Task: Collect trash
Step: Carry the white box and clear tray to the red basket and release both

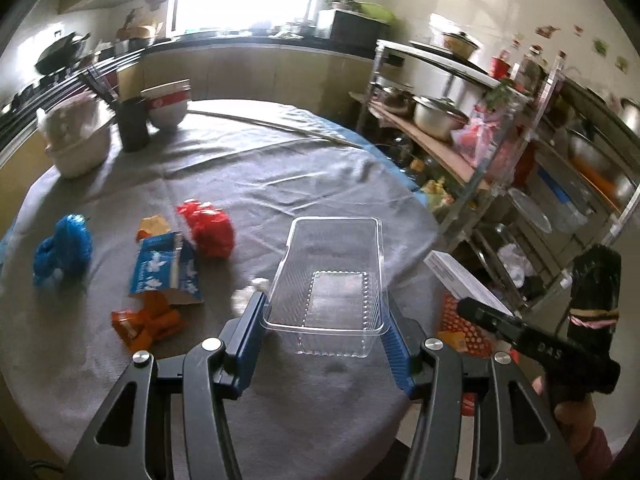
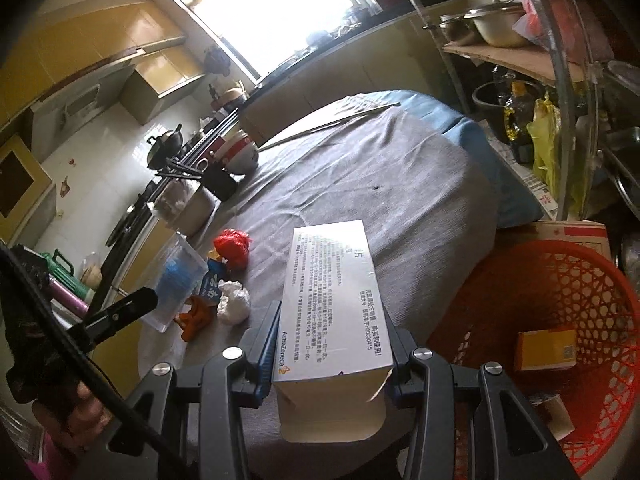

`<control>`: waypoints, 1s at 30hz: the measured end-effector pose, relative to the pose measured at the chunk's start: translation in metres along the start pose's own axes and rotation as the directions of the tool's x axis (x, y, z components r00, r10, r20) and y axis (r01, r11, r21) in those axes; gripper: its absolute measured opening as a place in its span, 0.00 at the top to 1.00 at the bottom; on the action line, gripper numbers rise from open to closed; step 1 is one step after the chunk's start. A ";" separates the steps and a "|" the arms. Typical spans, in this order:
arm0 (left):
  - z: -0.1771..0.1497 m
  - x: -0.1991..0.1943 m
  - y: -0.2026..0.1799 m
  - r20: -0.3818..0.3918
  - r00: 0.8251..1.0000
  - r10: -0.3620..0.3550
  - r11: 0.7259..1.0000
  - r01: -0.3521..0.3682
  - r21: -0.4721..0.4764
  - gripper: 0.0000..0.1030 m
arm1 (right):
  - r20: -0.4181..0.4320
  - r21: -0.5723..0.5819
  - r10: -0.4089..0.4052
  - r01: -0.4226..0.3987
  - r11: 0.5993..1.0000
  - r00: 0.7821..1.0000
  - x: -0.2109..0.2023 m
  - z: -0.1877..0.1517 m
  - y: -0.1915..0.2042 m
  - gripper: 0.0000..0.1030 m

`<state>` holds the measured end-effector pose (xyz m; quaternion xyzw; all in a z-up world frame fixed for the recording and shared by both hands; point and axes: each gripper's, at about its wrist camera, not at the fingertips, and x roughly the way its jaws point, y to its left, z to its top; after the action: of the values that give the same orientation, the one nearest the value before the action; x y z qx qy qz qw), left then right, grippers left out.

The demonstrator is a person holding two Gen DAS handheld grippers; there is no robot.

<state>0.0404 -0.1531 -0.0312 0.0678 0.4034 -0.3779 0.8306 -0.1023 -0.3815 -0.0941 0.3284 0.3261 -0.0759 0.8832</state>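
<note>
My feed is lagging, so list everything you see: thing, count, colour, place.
tray: 1, clear, in left jaws
box: 1, white, in right jaws
basket: 1, red, beside table, right
carton: 1, orange, inside basket
red bag: 1, red, on table
blue bag: 1, blue, table's left
packet: 1, blue-white, on table
wrappers: several, orange, by packet
tissue: 1, white, near tray
bowls: stack, red-white, far left
table: 1, grey cloth
left gripper: shut on tray
right gripper: shut on box
</note>
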 end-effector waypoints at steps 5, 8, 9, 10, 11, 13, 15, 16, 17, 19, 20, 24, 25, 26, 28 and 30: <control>-0.008 0.011 -0.034 -0.045 0.998 -0.043 0.996 0.047 0.080 0.45 | 0.023 0.042 -0.057 0.056 0.998 0.998 -0.019 -0.002 -0.027 0.56; -0.015 0.020 -0.058 -0.089 0.993 -0.076 0.987 0.087 0.132 0.45 | 0.037 0.089 -0.111 0.107 0.990 0.993 -0.036 -0.007 -0.055 0.56; -0.017 0.023 -0.064 -0.101 0.991 -0.085 0.984 0.100 0.150 0.45 | 0.041 0.106 -0.129 0.124 0.987 0.991 -0.042 -0.008 -0.065 0.56; -0.020 0.027 -0.074 -0.115 0.989 -0.092 0.979 0.111 0.171 0.45 | 0.043 0.117 -0.145 0.139 0.983 0.988 -0.047 -0.009 -0.072 0.56; -0.023 0.033 -0.084 -0.134 0.986 -0.100 0.973 0.125 0.193 0.45 | 0.045 0.136 -0.174 0.167 0.977 0.984 -0.054 -0.012 -0.083 0.56; -0.029 0.046 -0.103 -0.180 0.977 -0.116 0.962 0.155 0.223 0.45 | 0.040 0.176 -0.207 0.197 0.964 0.978 -0.064 -0.017 -0.103 0.56; -0.035 0.057 -0.121 -0.209 0.970 -0.125 0.951 0.177 0.252 0.45 | 0.033 0.235 -0.228 0.214 0.948 0.973 -0.074 -0.025 -0.126 0.56; -0.037 0.060 -0.127 -0.216 0.968 -0.125 0.948 0.181 0.263 0.45 | 0.028 0.254 -0.237 0.222 0.941 0.971 -0.077 -0.028 -0.134 0.56; -0.040 0.066 -0.136 -0.231 0.965 -0.122 0.942 0.186 0.279 0.45 | 0.023 0.266 -0.245 0.230 0.936 0.969 -0.079 -0.031 -0.140 0.56; -0.044 0.077 -0.150 -0.260 0.957 -0.126 0.933 0.204 0.297 0.45 | 0.012 0.293 -0.263 0.248 0.923 0.965 -0.082 -0.037 -0.153 0.56; -0.047 0.080 -0.155 -0.270 0.955 -0.124 0.929 0.207 0.307 0.45 | 0.007 0.307 -0.265 0.250 0.918 0.964 -0.082 -0.039 -0.158 0.56; -0.056 0.096 -0.176 -0.293 0.952 -0.091 0.917 0.195 0.349 0.44 | -0.020 0.353 -0.253 0.244 0.903 0.967 -0.079 -0.047 -0.172 0.55; -0.058 0.100 -0.178 -0.298 0.951 -0.085 0.917 0.192 0.350 0.44 | -0.029 0.359 -0.254 0.247 0.900 0.967 -0.077 -0.048 -0.175 0.54; -0.057 0.105 -0.182 -0.300 0.950 -0.081 0.917 0.189 0.352 0.44 | -0.037 0.373 -0.257 0.252 0.893 0.966 -0.076 -0.049 -0.178 0.53; -0.058 0.112 -0.186 -0.303 0.951 -0.066 0.914 0.179 0.364 0.44 | -0.046 0.407 -0.233 0.231 0.883 0.971 -0.071 -0.049 -0.182 0.49; -0.057 0.114 -0.186 -0.307 0.950 -0.061 0.916 0.176 0.361 0.44 | -0.027 0.416 -0.233 0.223 0.882 0.972 -0.072 -0.047 -0.181 0.41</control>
<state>-0.0770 -0.3256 -0.1153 0.2586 0.4420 -0.4856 0.7085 -0.2461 -0.4975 -0.1720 0.4675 0.3282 -0.2508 0.7816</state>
